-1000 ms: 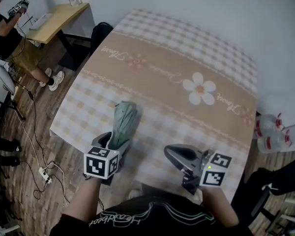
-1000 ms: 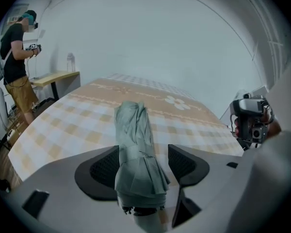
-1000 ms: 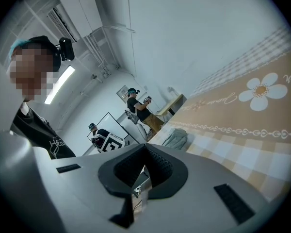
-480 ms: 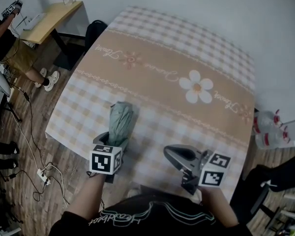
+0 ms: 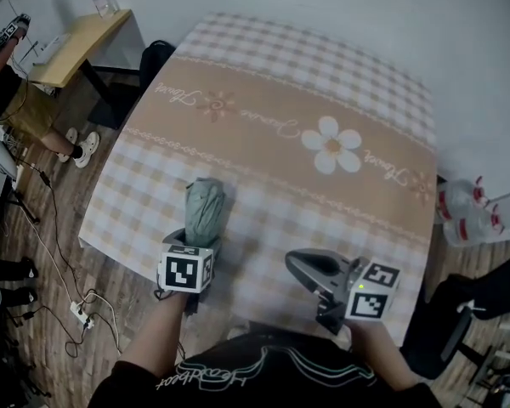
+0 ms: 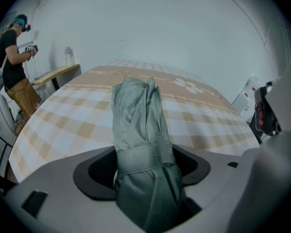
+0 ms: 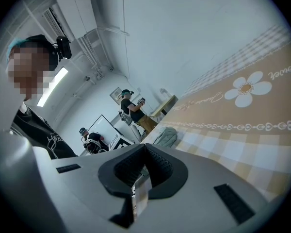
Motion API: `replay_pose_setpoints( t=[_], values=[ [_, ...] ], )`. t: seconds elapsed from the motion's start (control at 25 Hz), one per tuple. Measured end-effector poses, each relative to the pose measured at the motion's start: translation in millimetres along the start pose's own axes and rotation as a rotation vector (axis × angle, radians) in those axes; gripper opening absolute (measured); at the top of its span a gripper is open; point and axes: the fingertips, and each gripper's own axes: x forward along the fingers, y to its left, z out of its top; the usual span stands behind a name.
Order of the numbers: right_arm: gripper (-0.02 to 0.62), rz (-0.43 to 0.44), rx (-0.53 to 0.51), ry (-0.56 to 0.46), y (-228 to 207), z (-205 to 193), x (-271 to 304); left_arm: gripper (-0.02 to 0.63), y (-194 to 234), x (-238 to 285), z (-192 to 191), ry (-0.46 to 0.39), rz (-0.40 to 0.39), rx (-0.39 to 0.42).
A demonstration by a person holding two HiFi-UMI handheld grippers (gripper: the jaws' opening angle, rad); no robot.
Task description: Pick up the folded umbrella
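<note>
The folded grey-green umbrella point(image 5: 205, 209) lies lengthwise over the checked tablecloth near the table's front left edge, its strap end toward me. My left gripper point(image 5: 193, 243) is shut on its near end; in the left gripper view the umbrella point(image 6: 138, 125) fills the gap between the jaws of that gripper point(image 6: 143, 165), and its far tip points away over the cloth. My right gripper point(image 5: 303, 267) hovers shut and empty over the front edge, to the right of the umbrella. In the right gripper view its jaws point(image 7: 144, 168) are pressed together, and the umbrella point(image 7: 166, 136) shows small beyond them.
The table point(image 5: 263, 100) carries a beige checked cloth with a white daisy point(image 5: 327, 144). A wooden desk point(image 5: 72, 45) and a person point(image 5: 4, 83) are at far left. Water bottles point(image 5: 467, 215) stand on the floor at right, and cables and a power strip point(image 5: 78, 311) at left.
The head view has shifted slightly. My left gripper stays shut on the umbrella, which has edged a little toward the table's front left. The right gripper has hardly moved.
</note>
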Motion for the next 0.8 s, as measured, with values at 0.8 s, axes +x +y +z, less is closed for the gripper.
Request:
replay_pose_setpoints(
  t=[0.8],
  values=[
    [0.012, 0.01, 0.021, 0.007, 15, -12, -3, 0.264, 5, -5, 1, -0.042, -0.053, 0.044]
  ],
)
